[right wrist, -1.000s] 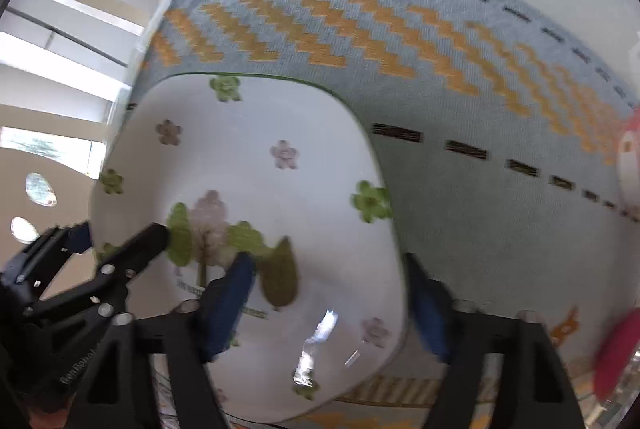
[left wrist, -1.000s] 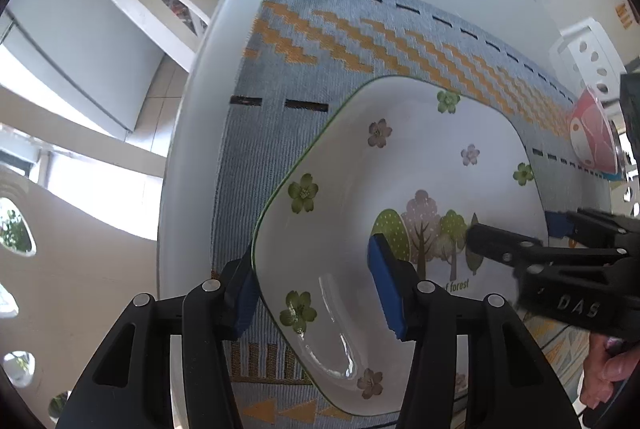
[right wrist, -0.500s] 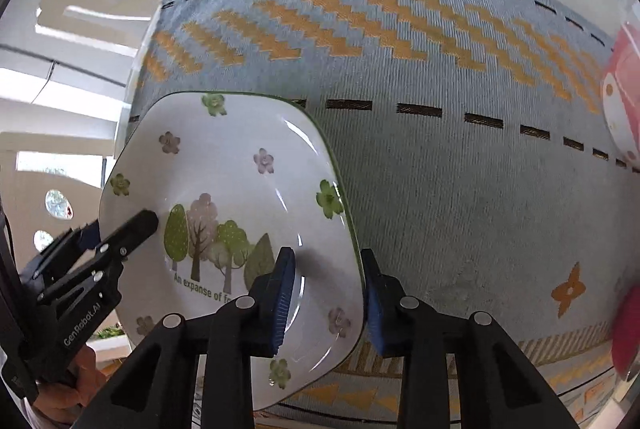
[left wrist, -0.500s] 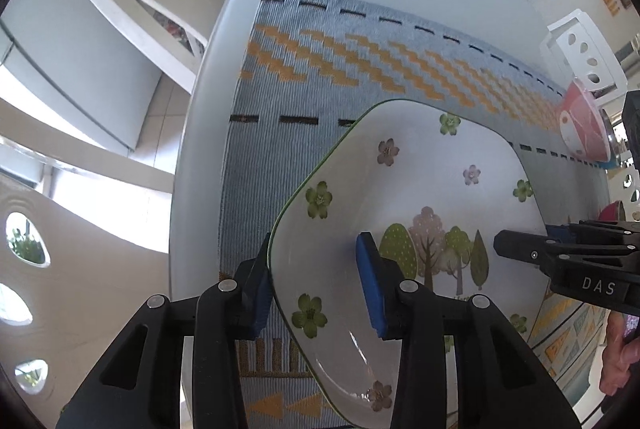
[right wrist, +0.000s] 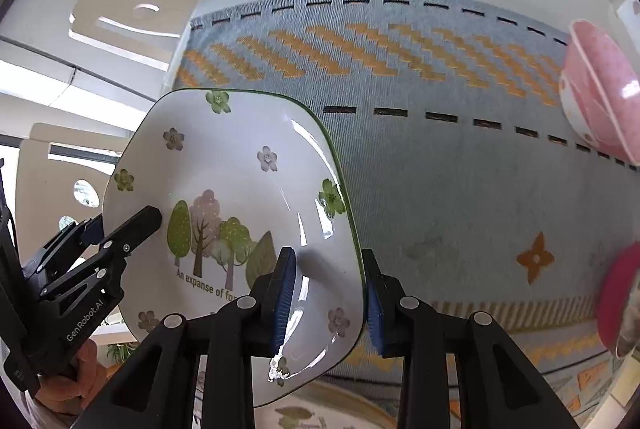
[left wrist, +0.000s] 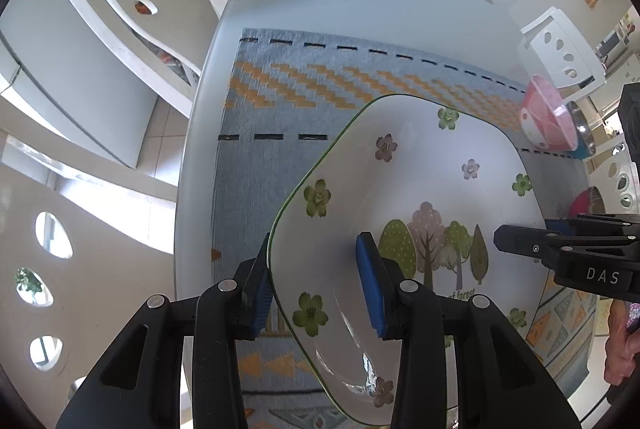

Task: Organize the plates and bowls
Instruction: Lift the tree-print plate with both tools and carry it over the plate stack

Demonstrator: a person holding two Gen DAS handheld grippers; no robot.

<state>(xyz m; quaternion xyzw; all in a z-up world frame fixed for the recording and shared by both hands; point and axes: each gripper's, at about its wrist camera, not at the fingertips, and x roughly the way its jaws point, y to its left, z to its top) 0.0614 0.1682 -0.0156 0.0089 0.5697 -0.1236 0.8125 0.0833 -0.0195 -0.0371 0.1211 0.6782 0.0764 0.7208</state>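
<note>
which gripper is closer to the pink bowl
Right. The right gripper grips the plate on the edge facing the pink bowl; the left gripper grips the opposite edge.

The left gripper (left wrist: 318,285) fills the bottom of its own view, pointing steeply down, its blue pads clamped on the edge of the plate (left wrist: 420,189). The right gripper (right wrist: 330,299), bottom centre of its view, grips the opposite edge the same way. A hand (left wrist: 622,345) shows at the lower right of the left view.
</note>
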